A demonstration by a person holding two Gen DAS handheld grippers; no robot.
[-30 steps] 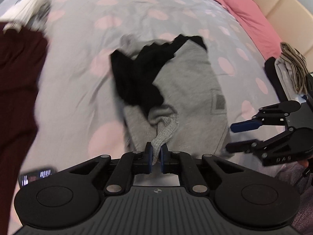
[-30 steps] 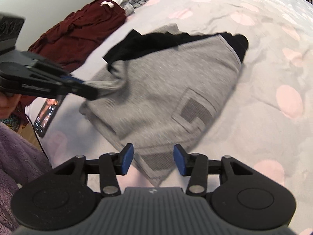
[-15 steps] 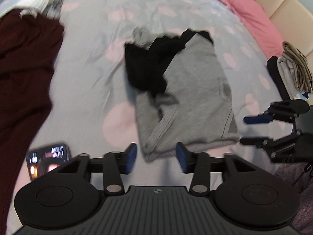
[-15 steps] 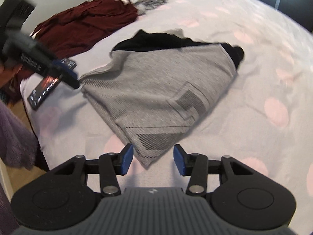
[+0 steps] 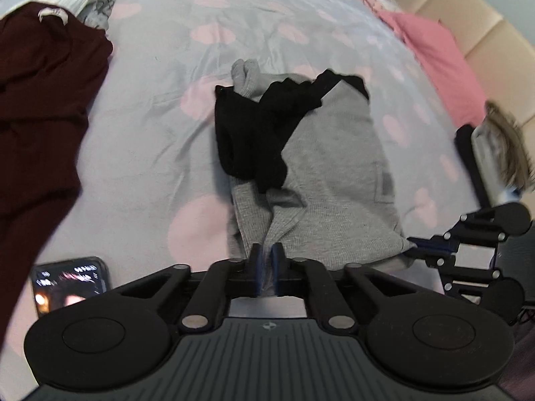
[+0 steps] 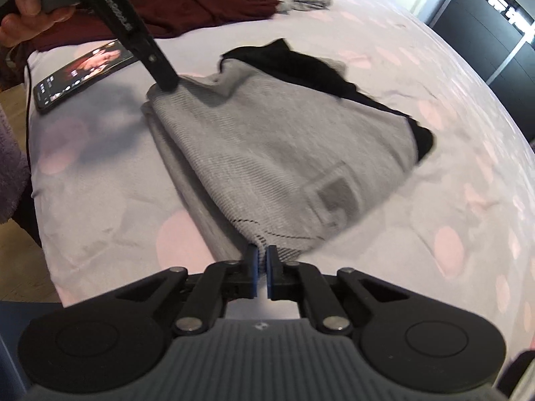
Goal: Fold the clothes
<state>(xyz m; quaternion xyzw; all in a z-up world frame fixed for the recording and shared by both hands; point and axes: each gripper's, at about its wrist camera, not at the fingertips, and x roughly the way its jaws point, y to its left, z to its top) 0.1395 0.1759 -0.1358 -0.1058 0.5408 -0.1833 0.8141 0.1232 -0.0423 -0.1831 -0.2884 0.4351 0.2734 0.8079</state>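
The grey sweatshirt (image 6: 267, 153) with black sleeves lies part-folded on the spotted bed (image 5: 150, 153). The left gripper (image 5: 266, 260) and right gripper (image 6: 261, 262) have just closed their jaws, each pinching a near hem corner. To fold well, lift both corners together, level and taut, and carry them toward the collar. The left gripper's arm bears lettering, too blurred to read.

The maroon garment (image 5: 40, 107) runs off the frame at nine o'clock; the phone (image 5: 68, 282) screen is too blurred to read.
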